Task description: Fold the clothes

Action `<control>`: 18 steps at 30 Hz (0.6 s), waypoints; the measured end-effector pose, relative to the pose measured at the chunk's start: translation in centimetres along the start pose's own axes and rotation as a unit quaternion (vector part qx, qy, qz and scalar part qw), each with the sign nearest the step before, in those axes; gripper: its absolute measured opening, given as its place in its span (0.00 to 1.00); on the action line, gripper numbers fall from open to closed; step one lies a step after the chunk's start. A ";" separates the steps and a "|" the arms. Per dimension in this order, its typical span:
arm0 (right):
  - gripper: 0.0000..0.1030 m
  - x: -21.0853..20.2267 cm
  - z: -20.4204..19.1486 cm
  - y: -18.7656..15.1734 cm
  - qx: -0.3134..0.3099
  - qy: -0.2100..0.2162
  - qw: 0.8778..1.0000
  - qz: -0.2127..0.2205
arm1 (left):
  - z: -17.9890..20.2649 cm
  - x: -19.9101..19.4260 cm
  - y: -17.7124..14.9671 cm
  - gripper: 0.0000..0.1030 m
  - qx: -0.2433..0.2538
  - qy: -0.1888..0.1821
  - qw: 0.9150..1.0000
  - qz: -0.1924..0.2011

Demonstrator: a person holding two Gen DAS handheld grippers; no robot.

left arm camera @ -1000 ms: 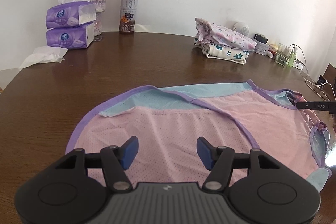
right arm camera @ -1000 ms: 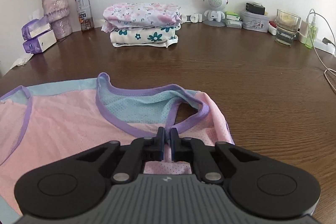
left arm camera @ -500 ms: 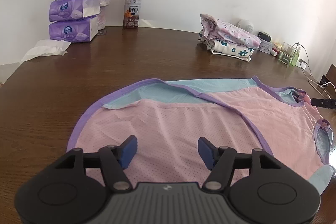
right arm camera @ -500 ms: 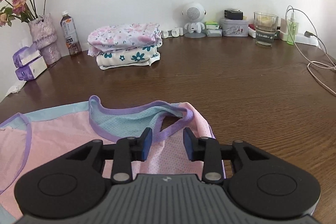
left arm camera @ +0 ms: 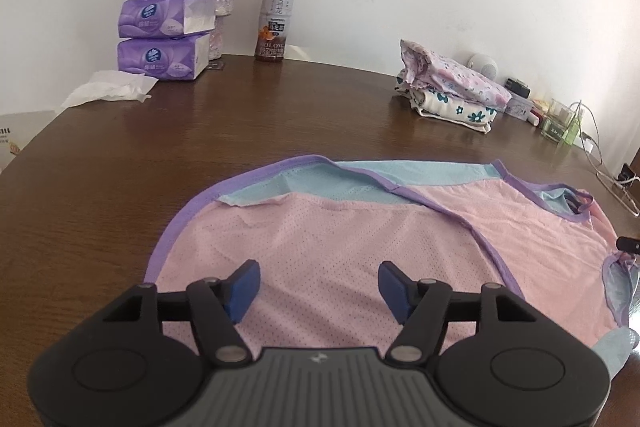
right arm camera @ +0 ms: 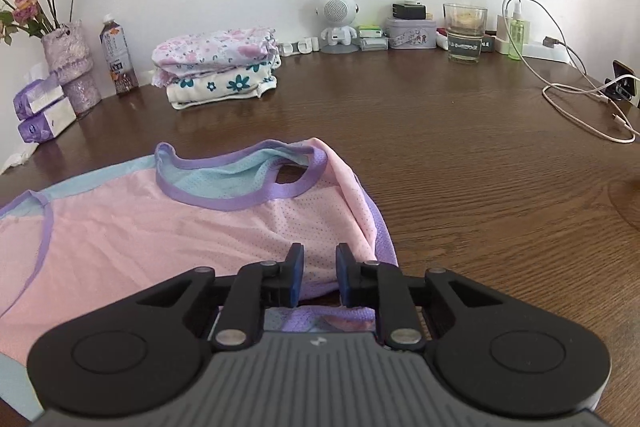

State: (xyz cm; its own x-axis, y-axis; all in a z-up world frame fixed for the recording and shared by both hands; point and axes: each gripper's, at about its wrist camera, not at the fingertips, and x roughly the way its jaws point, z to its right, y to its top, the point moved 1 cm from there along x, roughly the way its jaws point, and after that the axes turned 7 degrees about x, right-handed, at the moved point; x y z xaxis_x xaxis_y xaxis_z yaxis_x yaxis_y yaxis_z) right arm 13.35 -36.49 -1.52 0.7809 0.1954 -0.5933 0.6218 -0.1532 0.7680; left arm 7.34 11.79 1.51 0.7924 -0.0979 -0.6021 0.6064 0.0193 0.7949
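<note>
Right tongs [right arm camera: 318, 275] have let go of the purple collar they were pinching a second ago and slid along to the pink shoulder edge; their jaws sprang apart and have just been closing again, pink mesh showing in the gap, pads not pressing on it. So your right tongs are released, narrow gap. Your left tongs [left arm camera: 318, 287] are spread wide over the pink panel, nothing gripped, and have barely shifted.

The vest [left arm camera: 360, 247] lies spread flat on the worktop [right arm camera: 460, 167], pink mesh on top, light-blue lining showing at the armhole and neck, purple binding round the edges. In the right view the neck opening [right arm camera: 240, 179] faces the far side of the worktop, and the shoulder fabric bunches in a small fold just ahead of your right fingertips [right arm camera: 297, 273]. A bit of purple-trimmed fabric sits under the right tongs' body.

Far edge, well apart from the vest: a stack of folded floral clothes [right arm camera: 218, 67], a bottle of tea [left arm camera: 276, 19], two purple tissue packs [left arm camera: 164, 39] stacked beside a vase of roses [right arm camera: 72, 67], a loose tissue [left arm camera: 108, 89]. To the right, a small white robot-shaped speaker [right arm camera: 338, 21], a glass [right arm camera: 464, 33], a green spray bottle [right arm camera: 516, 35], white charging cables [right arm camera: 580, 99].
</note>
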 end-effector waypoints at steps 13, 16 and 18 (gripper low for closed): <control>0.28 -6.8 -8.0 -6.1 -0.064 0.162 0.984 -0.046 | 0.8 -5.7 -3.8 0.59 0.035 -0.013 0.999 -0.002; 0.26 -7.0 -9.0 -7.7 -0.089 0.144 0.983 -0.065 | 0.3 -5.8 -4.9 0.45 0.031 -0.009 0.999 -0.018; 0.23 -7.3 -9.0 -8.3 -0.093 0.128 0.985 -0.064 | 0.0 -6.0 -5.3 0.43 0.035 -0.001 0.999 -0.015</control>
State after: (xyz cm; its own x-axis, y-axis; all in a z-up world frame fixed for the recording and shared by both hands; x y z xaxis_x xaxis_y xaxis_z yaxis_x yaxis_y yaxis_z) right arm 1.98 -27.94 -1.40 0.6419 0.4429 -0.6260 0.6739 0.0637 0.7361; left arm -0.64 12.30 0.90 0.7739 -0.0989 -0.6255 0.6235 -0.0537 0.7799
